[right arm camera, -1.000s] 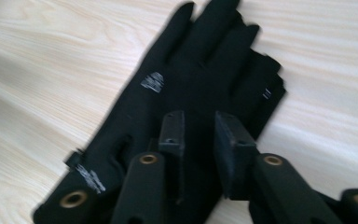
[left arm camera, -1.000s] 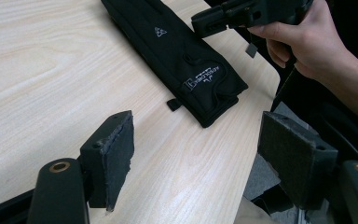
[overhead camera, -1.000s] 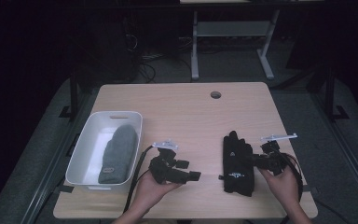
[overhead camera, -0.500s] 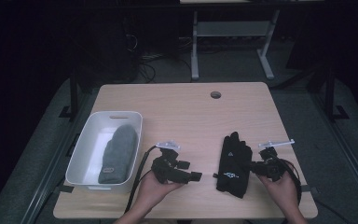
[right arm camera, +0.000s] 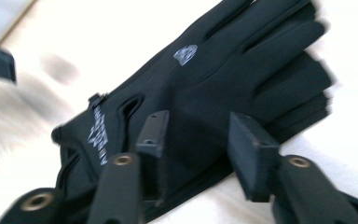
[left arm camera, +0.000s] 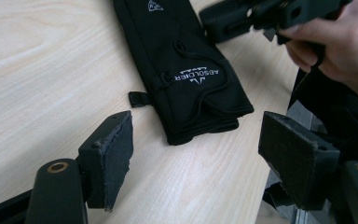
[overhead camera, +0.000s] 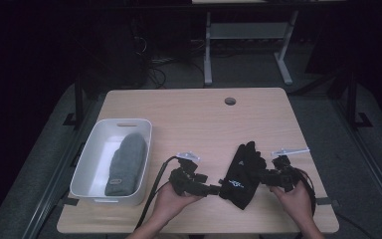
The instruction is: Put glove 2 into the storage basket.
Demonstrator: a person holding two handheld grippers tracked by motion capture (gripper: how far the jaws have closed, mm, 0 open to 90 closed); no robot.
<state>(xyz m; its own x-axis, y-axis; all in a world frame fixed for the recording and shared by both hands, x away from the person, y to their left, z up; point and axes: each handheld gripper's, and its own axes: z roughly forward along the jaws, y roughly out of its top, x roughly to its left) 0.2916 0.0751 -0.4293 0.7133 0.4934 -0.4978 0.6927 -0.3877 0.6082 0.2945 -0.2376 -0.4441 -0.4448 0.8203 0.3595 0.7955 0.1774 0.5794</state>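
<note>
- Light wooden rectangular table (overhead camera: 199, 114): work is all along its near edge, both hands coming in from there.
- White plastic rectangular tub (overhead camera: 92, 164) sits at the near left corner, with a grey knit beanie (overhead camera: 125, 163) lying inside along the tub's length. Not touched.
- Black fabric glove pair (overhead camera: 242, 174), stacked flat with white logo print, lies near the near edge, right of centre. Long axis runs from cuff (near, angled slightly left) to fingertips (far, angled slightly right). Nothing holds it; it rests on the table.
- Right gripper (overhead camera: 271, 175) sits at the gloves' right flank. Its jaws have just been opening; the right gripper view shows them parted above the gloves (right arm camera: 205, 93) at the palm, pads clear of the fabric, so I read that as released, not pinching.
- Left gripper (overhead camera: 214, 189) is level with the cuff end, just left of it. Jaws are spread wide with bare table between the pads; the left gripper view shows the cuff (left arm camera: 200, 107) ahead and slightly right of the gap, close but apart.
- Key relation: the cuff end points toward the left gripper, which is the nearer one to that end. My guess is the next move is a short push forward-right to straddle the cuff, closing across the short axis. Risk: pinching only the top glove.
</note>
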